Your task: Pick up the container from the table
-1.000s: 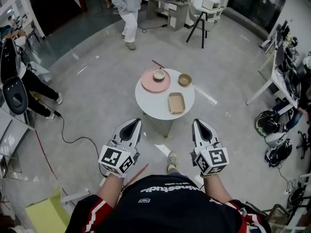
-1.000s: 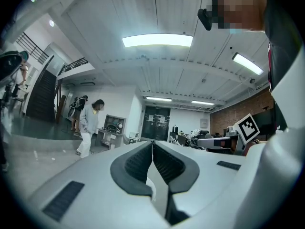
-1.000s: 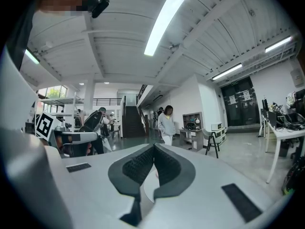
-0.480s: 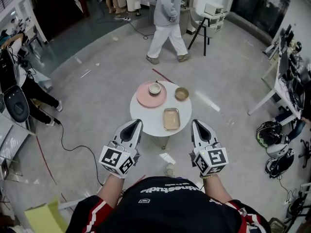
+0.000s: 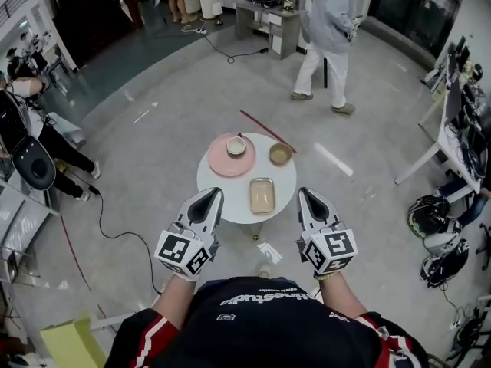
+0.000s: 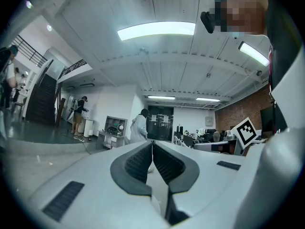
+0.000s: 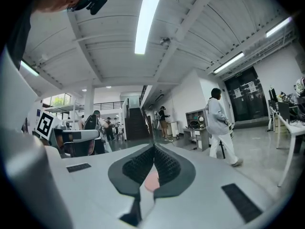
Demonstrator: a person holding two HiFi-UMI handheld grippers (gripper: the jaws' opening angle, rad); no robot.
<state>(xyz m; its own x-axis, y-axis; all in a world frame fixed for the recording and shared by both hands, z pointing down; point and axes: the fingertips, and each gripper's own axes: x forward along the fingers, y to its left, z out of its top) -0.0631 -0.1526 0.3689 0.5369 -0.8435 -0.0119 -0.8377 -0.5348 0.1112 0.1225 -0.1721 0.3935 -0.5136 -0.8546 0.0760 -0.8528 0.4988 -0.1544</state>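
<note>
A rectangular tan container (image 5: 261,195) lies on the near part of a small round white table (image 5: 285,181). Behind it stand a pink plate (image 5: 222,159) carrying a small white bowl (image 5: 236,146), and a brown bowl (image 5: 281,153). My left gripper (image 5: 214,194) is held level at the table's near left edge, shut and empty, its pads meeting in the left gripper view (image 6: 152,144). The right gripper (image 5: 303,192) hovers at the near right edge, also shut with nothing held (image 7: 154,148). The container sits between the two tips, a little ahead of them.
A person (image 5: 330,33) walks across the floor beyond the table. A red stick (image 5: 265,130) lies on the floor behind the table, and a paper scrap (image 5: 268,252) lies below it. A seated person (image 5: 46,133) is at left; helmets (image 5: 430,217) and desks are at right.
The table has drawn closer, and both grippers now flank its near edge. The walking person has crossed from left to right. Both grippers stayed shut.
</note>
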